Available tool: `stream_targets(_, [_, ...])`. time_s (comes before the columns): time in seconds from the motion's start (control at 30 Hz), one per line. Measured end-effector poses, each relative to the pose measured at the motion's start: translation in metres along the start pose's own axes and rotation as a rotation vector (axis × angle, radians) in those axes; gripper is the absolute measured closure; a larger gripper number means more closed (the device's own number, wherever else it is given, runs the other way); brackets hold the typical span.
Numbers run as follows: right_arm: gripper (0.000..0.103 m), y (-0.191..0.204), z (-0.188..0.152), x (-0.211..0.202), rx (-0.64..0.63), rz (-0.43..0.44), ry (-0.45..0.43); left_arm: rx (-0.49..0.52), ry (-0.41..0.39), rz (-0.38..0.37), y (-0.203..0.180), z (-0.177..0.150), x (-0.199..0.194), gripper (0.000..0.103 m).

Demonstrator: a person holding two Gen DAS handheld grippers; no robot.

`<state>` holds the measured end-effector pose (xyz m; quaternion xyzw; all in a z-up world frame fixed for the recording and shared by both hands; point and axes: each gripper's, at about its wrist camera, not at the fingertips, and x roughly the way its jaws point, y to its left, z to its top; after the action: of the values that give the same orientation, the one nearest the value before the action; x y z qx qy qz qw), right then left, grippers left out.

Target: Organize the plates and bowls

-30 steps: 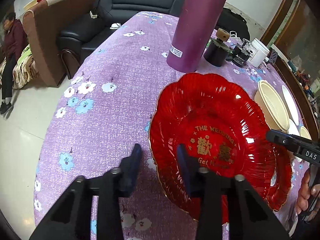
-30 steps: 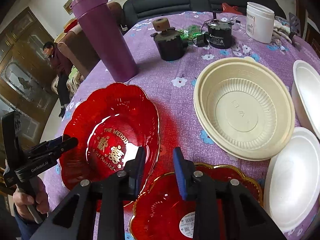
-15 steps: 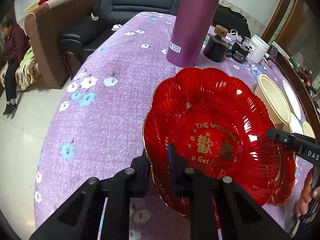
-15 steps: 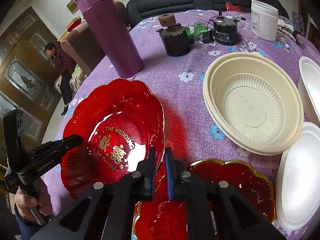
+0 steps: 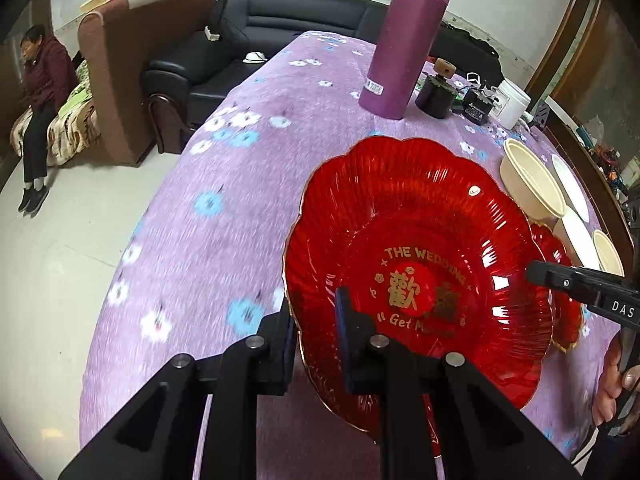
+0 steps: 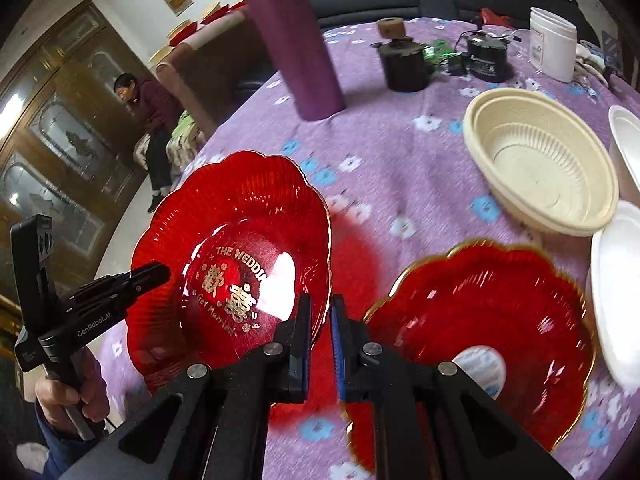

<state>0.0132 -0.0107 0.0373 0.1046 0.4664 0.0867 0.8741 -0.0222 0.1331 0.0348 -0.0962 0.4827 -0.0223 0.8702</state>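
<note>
Both hand-held grippers, left (image 5: 316, 336) and right (image 6: 320, 344), are pinching the wedding plate (image 6: 232, 256) by opposite rims at 9 o'clock; second red plate (image 6: 480, 328) and cream bowl (image 6: 540, 164) are awaiting stacking.

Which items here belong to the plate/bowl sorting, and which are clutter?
Job: wedding plate, clamped at opposite rims by left gripper and right gripper; second red plate; cream bowl; white plates.

Clutter: purple flask, black pot, black device, white jar.
</note>
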Motion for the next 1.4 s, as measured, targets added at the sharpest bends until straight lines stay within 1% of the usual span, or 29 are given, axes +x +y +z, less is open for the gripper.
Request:
stream_targets(0.17, [0.092, 0.006, -0.014, 0.0, -0.013, 0.023, 0.011, -0.012, 0.0, 0.005, 0.005, -0.018, -0.006, 0.087])
stream_targets(0.33, [0.092, 0.007, -0.019, 0.003, -0.01, 0.03, 0.013, -0.013, -0.005, 0.022, 0.006, -0.022, -0.005, 0.086])
stream_targets(0.4, [0.092, 0.008, -0.019, 0.002, -0.01, 0.027, 0.007, -0.009, -0.005, 0.021, 0.004, -0.022, -0.005, 0.083])
stream_targets(0.47, [0.09, 0.009, -0.02, 0.002, -0.019, 0.023, 0.003, -0.01, -0.001, 0.019, 0.004, -0.022, -0.004, 0.077])
stream_targets(0.57, [0.089, 0.009, -0.022, -0.001, -0.031, 0.02, -0.003, 0.009, -0.024, 0.038, 0.001, -0.022, -0.012, 0.074])
stream_targets(0.67, [0.089, 0.004, -0.027, -0.018, -0.036, 0.011, -0.052, 0.022, -0.054, 0.067, 0.0, -0.023, -0.023, 0.073])
stream_targets(0.73, [0.089, -0.002, -0.032, -0.034, -0.022, 0.03, -0.086, 0.026, -0.078, 0.079, -0.002, -0.021, -0.034, 0.073])
stream_targets(0.77, [0.089, -0.009, -0.036, -0.047, -0.009, 0.042, -0.113, 0.031, -0.089, 0.081, -0.004, -0.02, -0.038, 0.073])
stream_targets(0.83, [0.089, -0.023, -0.045, -0.068, 0.012, 0.019, -0.166, 0.048, -0.11, 0.071, -0.013, -0.018, -0.048, 0.073])
stream_targets(0.93, [0.089, -0.046, -0.055, -0.091, 0.053, -0.038, -0.223, 0.108, -0.13, 0.037, -0.041, -0.01, -0.057, 0.072])
stream_targets(1.0, [0.089, -0.066, -0.065, -0.105, 0.091, -0.089, -0.244, 0.146, -0.128, 0.007, -0.062, -0.005, -0.056, 0.068])
stream_targets(1.03, [0.089, -0.074, -0.069, -0.109, 0.108, -0.108, -0.251, 0.175, -0.12, -0.016, -0.08, -0.001, -0.053, 0.066])
stream_targets(1.17, [0.089, -0.097, -0.083, -0.117, 0.147, -0.189, -0.259, 0.269, -0.085, -0.061, -0.138, 0.01, -0.031, 0.065])
stream_targets(1.23, [0.089, -0.11, -0.09, -0.116, 0.174, -0.179, -0.252, 0.288, -0.055, -0.061, -0.164, 0.018, -0.013, 0.065])
stream_targets(1.3, [0.089, -0.119, -0.092, -0.113, 0.208, -0.164, -0.246, 0.302, -0.024, -0.07, -0.182, 0.025, 0.004, 0.064])
stream_targets(1.33, [0.089, -0.121, -0.093, -0.112, 0.215, -0.161, -0.245, 0.295, -0.008, -0.044, -0.19, 0.03, 0.016, 0.064])
stream_targets(1.37, [0.089, -0.126, -0.093, -0.111, 0.228, -0.153, -0.243, 0.292, 0.006, -0.035, -0.194, 0.033, 0.025, 0.065])
stream_targets(1.4, [0.089, -0.13, -0.093, -0.109, 0.242, -0.138, -0.238, 0.293, 0.036, -0.042, -0.199, 0.037, 0.037, 0.065])
